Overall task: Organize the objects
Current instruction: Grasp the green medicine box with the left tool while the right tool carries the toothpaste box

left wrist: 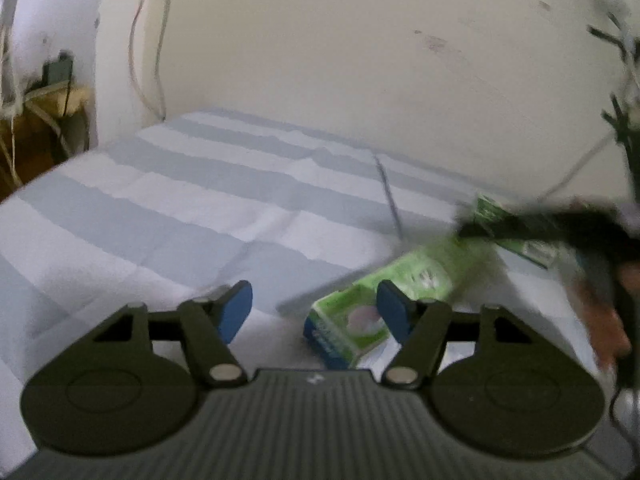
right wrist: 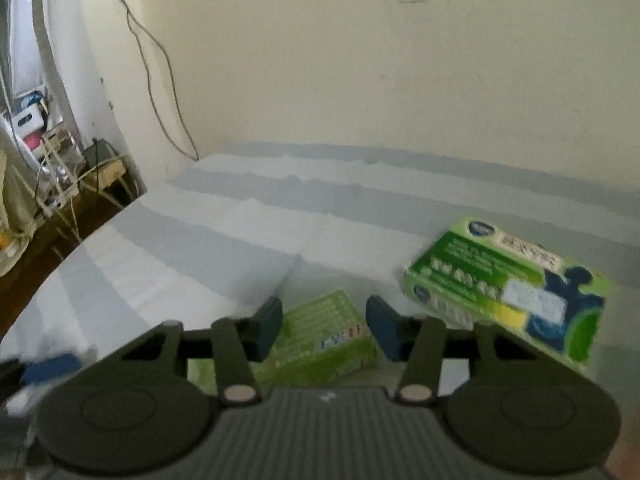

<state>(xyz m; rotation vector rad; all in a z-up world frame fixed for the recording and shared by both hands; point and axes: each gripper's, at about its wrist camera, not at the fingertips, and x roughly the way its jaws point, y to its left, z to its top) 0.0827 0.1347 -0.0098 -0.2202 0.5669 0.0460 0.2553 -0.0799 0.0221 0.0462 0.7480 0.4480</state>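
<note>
A long green carton (left wrist: 416, 276) lies on the striped bed sheet (left wrist: 168, 208), its blue end just inside my left gripper's right pad. My left gripper (left wrist: 316, 312) stands open, pads apart and not pressing on it. A second, larger green box (left wrist: 520, 240) lies further right, with the blurred right gripper (left wrist: 472, 230) over it. In the right wrist view my right gripper (right wrist: 326, 328) is open low over the long green carton (right wrist: 320, 344), which shows between and beyond its blue pads. The larger green box (right wrist: 508, 288) sits to its right, tilted.
A cream wall (right wrist: 360, 80) runs along the far side of the bed. Cables (right wrist: 160, 60) hang in the left corner above cluttered floor items (right wrist: 60, 176). A blurred blue pad of the left gripper (right wrist: 48, 368) shows at lower left. A hand (left wrist: 608, 320) is at the right edge.
</note>
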